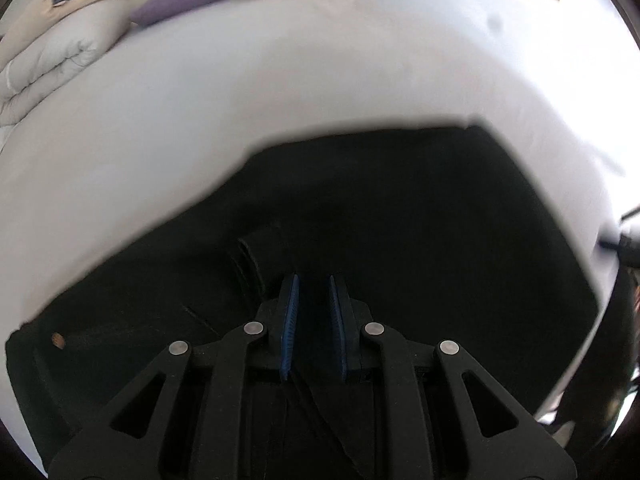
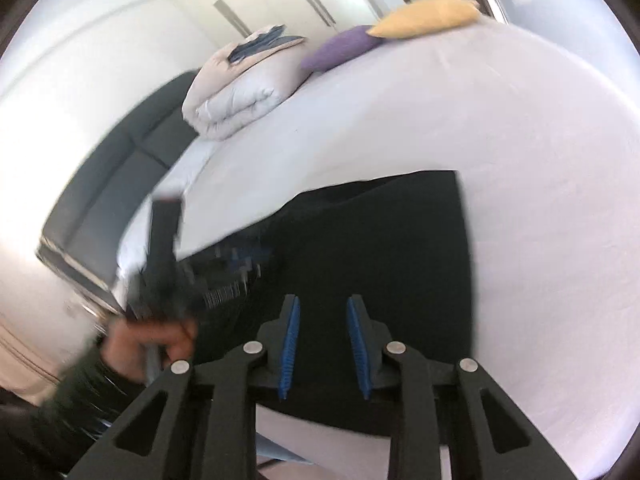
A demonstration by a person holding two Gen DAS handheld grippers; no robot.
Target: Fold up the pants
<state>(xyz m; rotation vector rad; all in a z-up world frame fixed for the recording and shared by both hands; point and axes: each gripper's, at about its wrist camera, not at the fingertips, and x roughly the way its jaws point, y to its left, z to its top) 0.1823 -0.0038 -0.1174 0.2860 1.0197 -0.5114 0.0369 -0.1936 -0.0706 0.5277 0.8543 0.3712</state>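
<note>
Between the blue pads of your left tool (image 1: 314, 280) there is only a narrow gap, and black cloth fills the view behind it, so you cannot tell whether the pads pinch a fold or merely hang above the fabric. Your right tool (image 2: 323, 300) has its jaws spread apart with nothing between them, poised above the same garment. The black pants (image 1: 400, 220) lie flat on the bed (image 1: 280, 80), folded into a broad dark block with straight edges and one sharp corner toward the far side; in the left wrist view a small brown button (image 1: 58, 340) shows near the left edge of the cloth, and a thick folded ridge sits just ahead of the left pads. In the right wrist view your left hand (image 2: 152, 344), in a dark sleeve, grips the blurred handle of the other tool at the left edge of the pants. Farther out on the pale sheet, a folded duvet (image 2: 240, 92) is stacked at the head of the bed, with a purple cushion (image 2: 344, 48) beside it and a yellow cushion (image 2: 428, 16) touching that.
</note>
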